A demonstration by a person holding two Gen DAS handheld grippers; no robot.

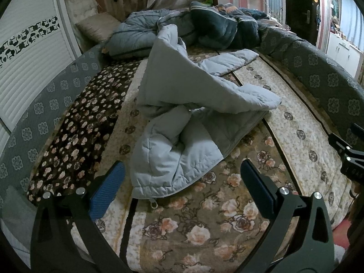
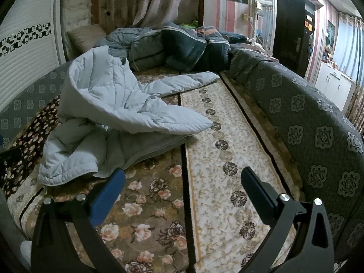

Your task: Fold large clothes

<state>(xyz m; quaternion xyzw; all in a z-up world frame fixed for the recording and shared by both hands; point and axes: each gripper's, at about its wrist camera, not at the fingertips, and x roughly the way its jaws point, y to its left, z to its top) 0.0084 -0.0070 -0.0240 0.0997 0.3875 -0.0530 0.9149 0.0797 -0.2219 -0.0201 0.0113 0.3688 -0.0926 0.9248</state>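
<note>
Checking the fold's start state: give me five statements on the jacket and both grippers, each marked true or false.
1. The light blue quilted jacket lies crumpled on the floral blanket. True.
2. The left gripper is clamped on the jacket's hem. False: it is open and holds nothing.
3. The right gripper is open and empty. True.
4. The jacket is neatly folded. False: it is bunched, one sleeve stretched out.
5. A dark bundle of bedding lies behind the jacket. True.

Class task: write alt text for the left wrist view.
A pale blue quilted jacket lies crumpled, unfolded, on a floral-patterned bed cover. The left tongs hover open before its hem, holding nothing.
</note>
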